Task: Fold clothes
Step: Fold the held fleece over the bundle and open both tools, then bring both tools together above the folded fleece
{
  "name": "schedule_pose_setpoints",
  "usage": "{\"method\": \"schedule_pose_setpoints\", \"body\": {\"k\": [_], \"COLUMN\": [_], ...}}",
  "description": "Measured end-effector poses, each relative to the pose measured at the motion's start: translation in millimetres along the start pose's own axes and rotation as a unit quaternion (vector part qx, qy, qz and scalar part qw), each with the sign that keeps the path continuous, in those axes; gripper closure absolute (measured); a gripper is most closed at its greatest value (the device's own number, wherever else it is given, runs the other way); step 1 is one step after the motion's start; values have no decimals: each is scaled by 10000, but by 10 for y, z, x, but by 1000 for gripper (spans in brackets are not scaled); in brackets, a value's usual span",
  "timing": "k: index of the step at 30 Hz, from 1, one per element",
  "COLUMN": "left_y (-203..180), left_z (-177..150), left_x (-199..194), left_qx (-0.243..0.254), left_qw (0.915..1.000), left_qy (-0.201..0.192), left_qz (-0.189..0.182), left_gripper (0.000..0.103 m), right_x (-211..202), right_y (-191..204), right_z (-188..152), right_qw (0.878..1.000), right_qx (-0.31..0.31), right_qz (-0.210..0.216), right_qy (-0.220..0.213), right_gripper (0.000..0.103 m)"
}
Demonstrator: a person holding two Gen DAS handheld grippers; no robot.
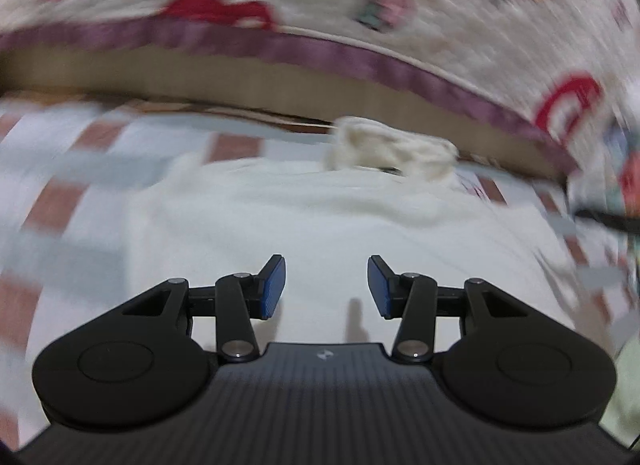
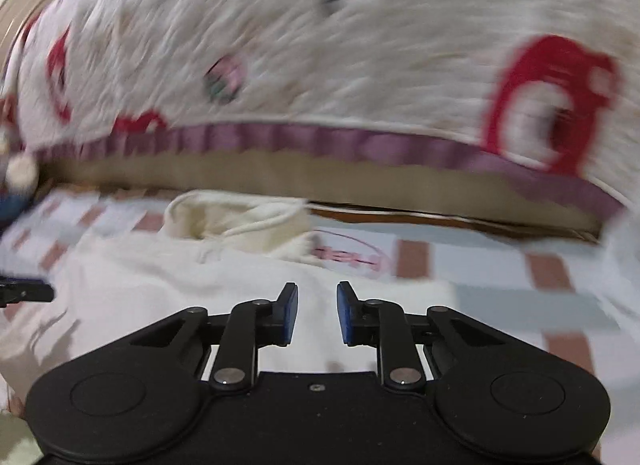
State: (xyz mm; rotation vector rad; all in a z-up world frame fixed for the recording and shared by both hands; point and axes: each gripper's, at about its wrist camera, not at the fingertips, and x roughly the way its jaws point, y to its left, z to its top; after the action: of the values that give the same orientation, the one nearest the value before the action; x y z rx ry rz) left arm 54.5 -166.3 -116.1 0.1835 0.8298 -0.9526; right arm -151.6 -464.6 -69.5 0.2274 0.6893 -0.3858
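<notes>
A cream hooded garment [image 1: 304, 217] lies spread flat on a checked sheet [image 1: 52, 201], its bunched hood [image 1: 392, 149] at the far end. My left gripper [image 1: 327, 285] hovers over the garment's body, open, with nothing between its blue pads. In the right wrist view the same garment [image 2: 152, 289] lies below and to the left, its hood [image 2: 236, 221] and drawstring ahead. My right gripper [image 2: 317, 313] is over the garment, its jaws a narrow gap apart and empty. Both views are motion-blurred.
A white quilt with red prints and a purple border [image 1: 320, 5] rises behind the sheet, over a tan edge [image 1: 200, 73]. The same quilt [image 2: 320, 45] fills the upper right wrist view. A dark gripper part [image 2: 24, 291] shows at the left edge there.
</notes>
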Motion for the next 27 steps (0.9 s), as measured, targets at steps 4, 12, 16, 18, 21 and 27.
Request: {"method": "schedule_pose_setpoints", "body": {"k": [4,12,16,18,21,27], "left_y": [8,-87,-107,-95,-84,-43], "left_z": [226,741,962,1032,1095,1135], "left_x": [468,1511,1943,2087,2190,2253], "left_qx": [87,293,408,328,275,-14], "left_qw": [9993,9961,9921,9910,9900,9889], "left_qy": [242,813,1078,1132,1184,1154], "left_qz": [-277,-203,-489,-637,-710,-934], "left_gripper": [58,62,90,91,91,92], "right_x": [765,1737,1946,2013,2102,2178], "right_y": [154,252,245,238,271,306], "right_z": [303,434,436,446,485,544], "right_qw": [9975,9905,9899,9904,9907,9910], "right_qx": [-58,-173,-290,-291,-389,-442], "right_qz": [342,684,738,782,763,718], "right_qy": [614,1179,1179,1105,1053,1043], "right_gripper": [75,75,77,77,77,77]}}
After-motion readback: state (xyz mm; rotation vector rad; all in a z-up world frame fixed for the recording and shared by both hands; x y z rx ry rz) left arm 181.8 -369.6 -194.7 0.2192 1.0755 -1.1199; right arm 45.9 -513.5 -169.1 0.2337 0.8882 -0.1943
